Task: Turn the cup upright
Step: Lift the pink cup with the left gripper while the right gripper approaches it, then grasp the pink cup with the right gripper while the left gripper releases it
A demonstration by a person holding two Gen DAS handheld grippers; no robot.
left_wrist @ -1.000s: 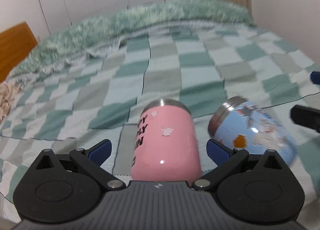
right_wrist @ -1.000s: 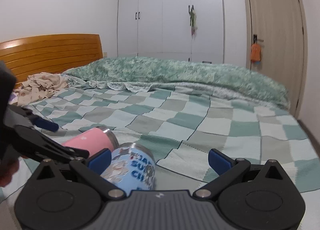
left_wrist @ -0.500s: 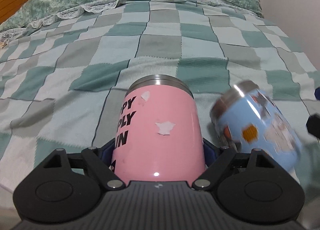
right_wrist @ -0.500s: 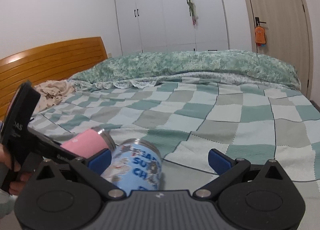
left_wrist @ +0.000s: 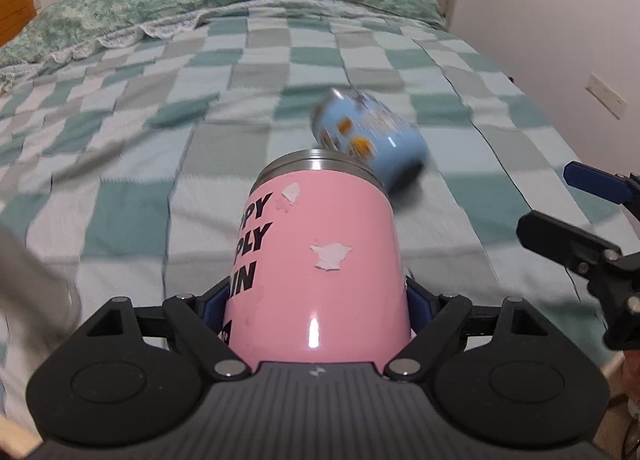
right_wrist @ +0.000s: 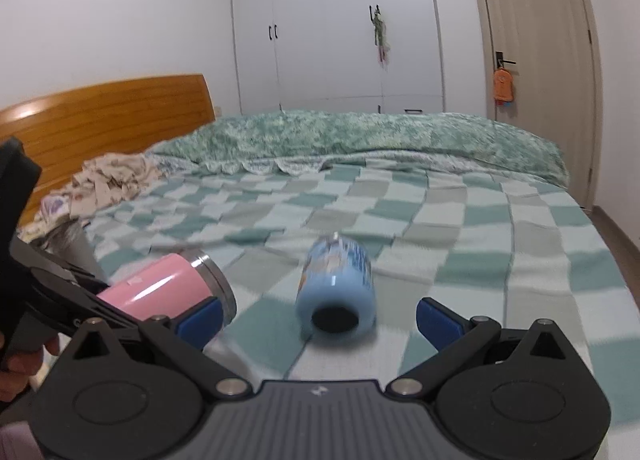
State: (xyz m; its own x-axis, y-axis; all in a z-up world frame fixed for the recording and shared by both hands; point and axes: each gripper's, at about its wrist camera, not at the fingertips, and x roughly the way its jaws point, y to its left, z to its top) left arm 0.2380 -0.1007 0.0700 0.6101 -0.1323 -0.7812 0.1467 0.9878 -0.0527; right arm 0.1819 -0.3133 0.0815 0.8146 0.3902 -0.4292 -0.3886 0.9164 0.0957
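The left gripper [left_wrist: 316, 300] has its blue-padded fingers [left_wrist: 418, 302] clamped on the lower body of the pink steel-rimmed tumbler with black lettering [left_wrist: 320, 260]. The tumbler points straight ahead along the fingers, steel rim [left_wrist: 320, 160] farthest from them. In the right wrist view it looks lifted off the green-and-white checked bed cover [left_wrist: 140, 164] and tilted, mouth slightly down; whether any part touches the cover cannot be told.

The right gripper [right_wrist: 316, 316] is spread wide and holds nothing. The light blue printed tumbler [right_wrist: 336, 284] lies on its side on the cover, just ahead of and between these fingers [right_wrist: 440, 320], its dark base toward them. It is blurred, so it may be rolling.

Risks, as I judge them: the pink tumbler is glossy and held near its base, so swinging it upright could let it slip or twist between the pads. The soft, wrinkled cover gives a poor footing, and a tumbler released at a lean could topple again. The blue one might roll out from between the open fingers, or get knocked by the pink rim, which sits near it.
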